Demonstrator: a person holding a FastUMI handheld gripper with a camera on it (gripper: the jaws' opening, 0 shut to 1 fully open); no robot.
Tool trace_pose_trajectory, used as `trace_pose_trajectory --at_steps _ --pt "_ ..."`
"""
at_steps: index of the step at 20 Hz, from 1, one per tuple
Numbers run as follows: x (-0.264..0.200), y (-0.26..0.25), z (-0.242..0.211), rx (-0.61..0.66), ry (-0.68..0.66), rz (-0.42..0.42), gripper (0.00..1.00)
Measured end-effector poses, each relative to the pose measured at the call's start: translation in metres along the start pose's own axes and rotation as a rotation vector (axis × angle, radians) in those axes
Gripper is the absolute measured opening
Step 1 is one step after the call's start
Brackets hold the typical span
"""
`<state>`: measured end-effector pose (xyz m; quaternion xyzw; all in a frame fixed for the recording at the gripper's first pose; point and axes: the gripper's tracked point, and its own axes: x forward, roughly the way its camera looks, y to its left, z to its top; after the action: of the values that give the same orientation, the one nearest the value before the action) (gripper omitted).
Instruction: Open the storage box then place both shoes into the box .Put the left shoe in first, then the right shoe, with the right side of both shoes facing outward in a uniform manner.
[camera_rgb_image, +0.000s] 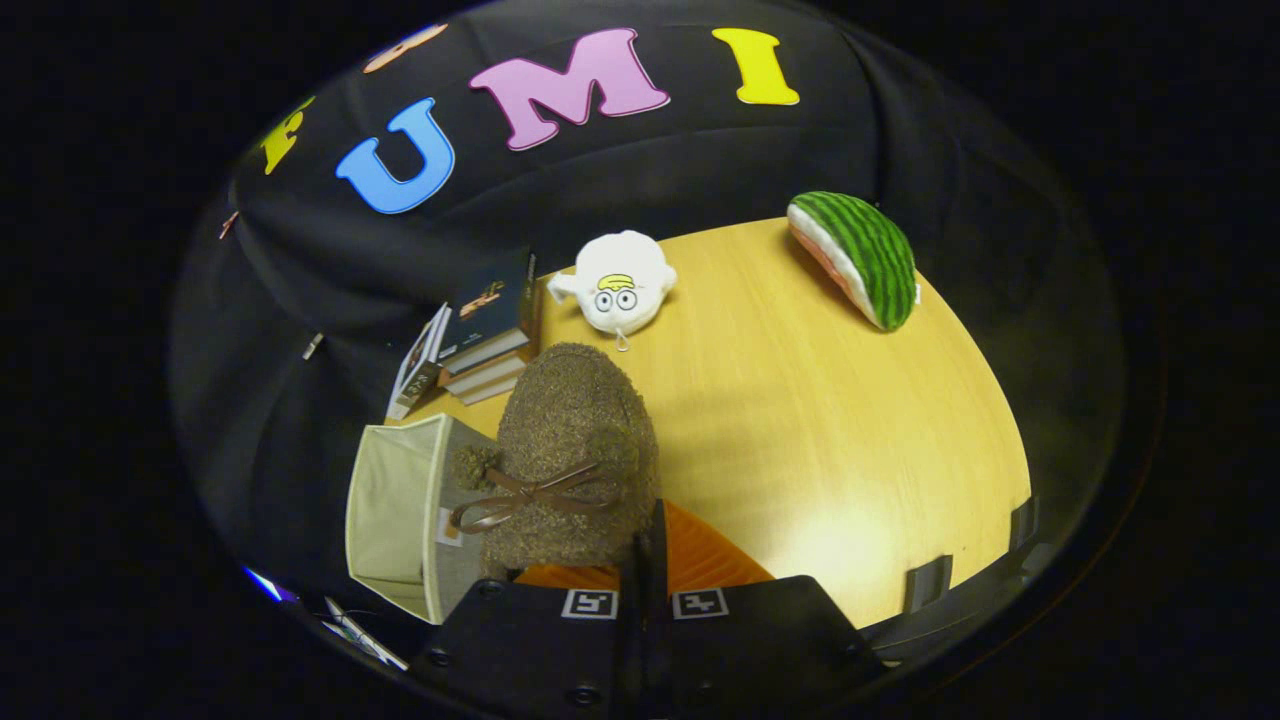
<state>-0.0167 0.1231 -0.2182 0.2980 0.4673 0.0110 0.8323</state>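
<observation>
A: Where is the shoe?
B: One brown fuzzy slipper (572, 460) with a bow hangs off the gripper (645, 560), just right of the open beige storage box (395, 515); the fingers are clenched together, pinching the slipper's heel edge.
A: What room is there?
B: The wooden table (820, 420) lies bare to the right; one stack of books (480, 335) sits beyond the box, one white plush toy (618, 282) at the far edge, one watermelon plush (860, 255) far right.
</observation>
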Motion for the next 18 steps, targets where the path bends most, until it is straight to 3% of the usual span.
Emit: trace_pose_trajectory --at_steps 5,10,15,18 --pt "-0.005 0.072 0.001 -0.048 0.037 -0.014 0.05" --pt "0.015 0.156 -0.028 -0.067 0.111 0.06 0.05" --pt "0.053 0.184 -0.063 -0.099 0.178 0.005 0.05" --pt "0.067 0.175 -0.081 -0.161 0.204 -0.072 0.05"
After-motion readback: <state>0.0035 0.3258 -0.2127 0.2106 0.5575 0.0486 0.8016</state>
